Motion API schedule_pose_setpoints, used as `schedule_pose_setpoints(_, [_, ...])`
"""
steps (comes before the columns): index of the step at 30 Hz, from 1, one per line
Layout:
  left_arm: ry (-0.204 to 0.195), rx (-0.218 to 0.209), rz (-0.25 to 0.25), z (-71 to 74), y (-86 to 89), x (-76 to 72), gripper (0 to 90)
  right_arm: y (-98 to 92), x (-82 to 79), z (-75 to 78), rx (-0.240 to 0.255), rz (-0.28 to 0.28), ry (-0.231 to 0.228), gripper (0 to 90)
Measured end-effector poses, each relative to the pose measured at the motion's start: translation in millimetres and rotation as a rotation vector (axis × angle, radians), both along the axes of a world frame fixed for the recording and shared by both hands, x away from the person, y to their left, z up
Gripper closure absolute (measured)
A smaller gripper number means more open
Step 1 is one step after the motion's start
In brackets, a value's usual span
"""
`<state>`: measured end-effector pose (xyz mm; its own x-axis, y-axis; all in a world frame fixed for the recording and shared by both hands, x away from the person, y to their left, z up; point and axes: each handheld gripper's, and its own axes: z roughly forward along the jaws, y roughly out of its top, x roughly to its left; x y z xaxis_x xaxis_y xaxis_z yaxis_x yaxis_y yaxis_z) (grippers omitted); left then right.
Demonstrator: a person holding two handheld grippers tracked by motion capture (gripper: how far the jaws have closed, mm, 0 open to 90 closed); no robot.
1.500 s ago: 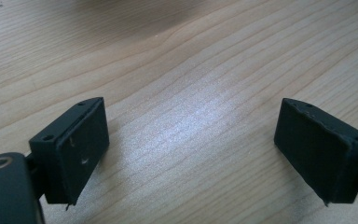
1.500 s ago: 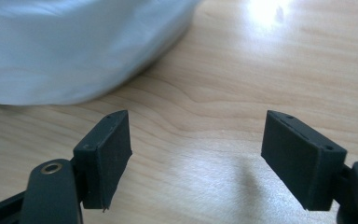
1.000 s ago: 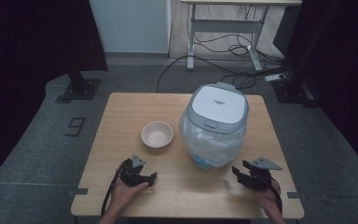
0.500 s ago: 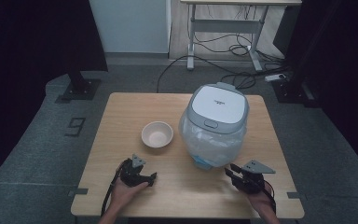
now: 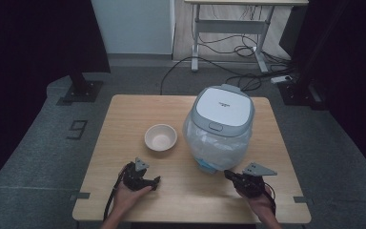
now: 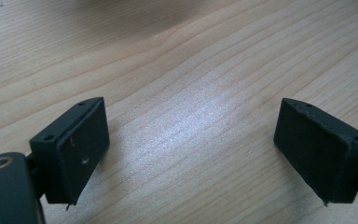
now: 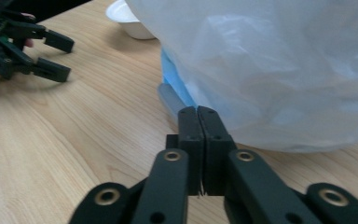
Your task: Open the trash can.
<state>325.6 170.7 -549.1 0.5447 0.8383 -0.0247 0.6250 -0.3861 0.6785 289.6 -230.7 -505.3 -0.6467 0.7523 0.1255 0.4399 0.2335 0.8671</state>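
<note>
Plastic-wrapped cooker (image 7: 279, 70) just beyond closed right tongs (image 7: 197, 112)

We carry a matte black two-jaw left gripper (image 5: 155, 181) with a small grey three-cornered plate on top at twelve o'clock and a black cable looping off toward seven o'clock. Its flat rectangular pads (image 6: 77, 149) are rubbery, scuffed with pale nicks, with small screw holes at the corners. Our black right gripper (image 5: 228, 174) bears a wider grey three-cornered plate; its linkage arms show brass-ringed pivot holes, and a black cable trails at five o'clock. Our forearms are bare, no sleeves visible.
</note>
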Motion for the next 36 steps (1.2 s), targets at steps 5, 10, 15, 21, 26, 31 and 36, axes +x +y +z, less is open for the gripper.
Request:
schedule_pose_setpoints(5, [0.000, 0.001, 0.001, 0.0, -0.2, 0.1, 10.0, 6.5, 3.6, 0.0, 0.003, 0.042, -0.003, 89.5])
schedule_pose_setpoints(10, [0.000, 0.001, 0.003, 0.0, -0.9, 0.6, 10.0, 14.7, 8.8, -2.2, -0.003, 0.068, 0.006, 89.5])
schedule_pose_setpoints(15, [0.000, 0.001, 0.004, 0.0, -1.3, 0.9, 10.0, 25.4, 16.6, -7.1, -0.018, 0.110, 0.021, 89.5])
schedule_pose_setpoints(21, [0.000, 0.001, 0.004, 0.0, -1.3, 1.0, 10.0, 37.1, 25.6, -12.5, -0.041, 0.130, 0.031, 89.5])
schedule_pose_setpoints(26, [0.000, 0.001, 0.003, 0.0, -1.3, 1.0, 10.0, 46.3, 32.6, -16.0, -0.050, 0.135, 0.037, 89.6])
schedule_pose_setpoints(31, [0.000, 0.001, 0.003, 0.0, -1.3, 1.0, 10.0, 50.9, 36.8, -20.6, -0.051, 0.139, 0.042, 89.5])
schedule_pose_setpoints(36, [0.000, 0.001, 0.004, 0.0, -1.3, 1.0, 10.0, 53.2, 40.4, -26.2, -0.066, 0.123, 0.031, 89.5])
